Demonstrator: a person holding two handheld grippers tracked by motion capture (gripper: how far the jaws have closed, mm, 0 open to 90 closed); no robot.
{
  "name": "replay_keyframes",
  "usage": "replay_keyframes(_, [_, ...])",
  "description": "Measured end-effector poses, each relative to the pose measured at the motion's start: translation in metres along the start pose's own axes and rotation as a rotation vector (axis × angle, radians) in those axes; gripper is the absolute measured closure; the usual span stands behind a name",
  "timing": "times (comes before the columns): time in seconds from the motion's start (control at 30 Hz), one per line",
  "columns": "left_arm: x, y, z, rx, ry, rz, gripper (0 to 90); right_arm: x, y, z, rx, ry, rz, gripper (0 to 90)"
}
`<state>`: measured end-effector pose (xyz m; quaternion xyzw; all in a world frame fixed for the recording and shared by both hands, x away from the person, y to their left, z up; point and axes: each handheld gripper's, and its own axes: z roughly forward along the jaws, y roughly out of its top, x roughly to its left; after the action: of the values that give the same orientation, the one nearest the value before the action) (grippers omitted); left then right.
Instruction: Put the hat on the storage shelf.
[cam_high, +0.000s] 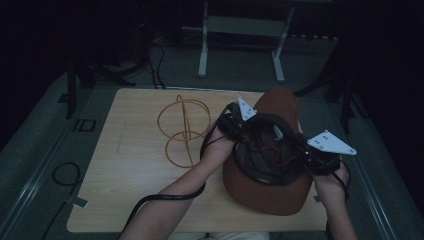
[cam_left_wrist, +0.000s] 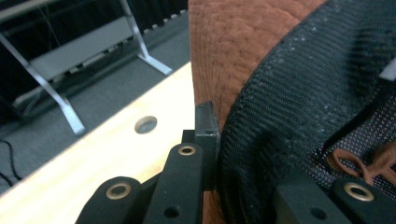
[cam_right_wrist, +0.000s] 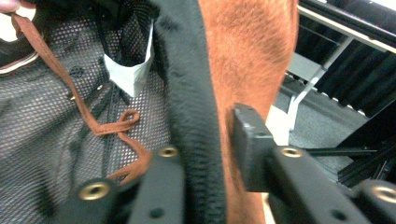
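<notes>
The brown hat (cam_high: 270, 190) lies upside down at the near right of the worktop (cam_high: 125, 170), its opening turned up and its long axis running from the near brim away toward the far edge. Both grippers work its black mesh-lined rim (cam_high: 260, 175) from opposite sides — the right gripper (cam_high: 320, 162) at the near right, the left gripper (cam_high: 231, 125) a little farther off at the rim's left.

In the right gripper view the rim band and brown felt stand between the jaws, one inside on the mesh and one outside; a gap shows beside the outer jaw, so the hold looks slack rather than pinched. In the left gripper view the jaws are clamped on the rim, one pad pressed against the felt outside.

A brown cord (cam_right_wrist: 93, 121) lies loose on the mesh lining. Farther left on the worktop, well apart, sits a wire ring stand (cam_high: 184, 131).
</notes>
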<state>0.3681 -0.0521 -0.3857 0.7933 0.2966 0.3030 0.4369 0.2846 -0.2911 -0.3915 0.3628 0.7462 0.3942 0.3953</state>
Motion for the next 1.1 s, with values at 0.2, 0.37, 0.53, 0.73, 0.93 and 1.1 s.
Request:
replay_keyframes(0.2, [-0.002, 0.007, -0.006, -0.038, 0.015, 0.034, 86.9, -0.005, -0.002, -0.022, -0.056, 0.057, 0.054, 50.8])
replay_keyframes(0.37, [0.003, 0.008, -0.011, -0.062, 0.020, 0.021, 87.0, -0.008, -0.004, -0.047, -0.099, 0.088, 0.042, 46.1])
replay_keyframes(0.53, [0.011, 0.006, -0.017, -0.111, 0.018, 0.006, 86.9, -0.021, -0.008, -0.063, -0.131, 0.066, 0.081, 45.8])
replay_keyframes(0.73, [0.020, 0.001, -0.017, -0.174, -0.047, 0.006, 86.9, -0.051, -0.027, -0.074, -0.112, -0.016, 0.130, 49.3])
replay_keyframes(0.93, [0.024, -0.008, -0.010, -0.217, -0.121, -0.034, 86.8, -0.059, -0.058, -0.061, -0.038, -0.005, 0.156, 49.5])
replay_keyframes(1.1, [0.026, -0.016, -0.007, -0.311, -0.217, -0.034, 86.8, -0.062, -0.073, -0.052, -0.015, 0.023, 0.170, 49.5])
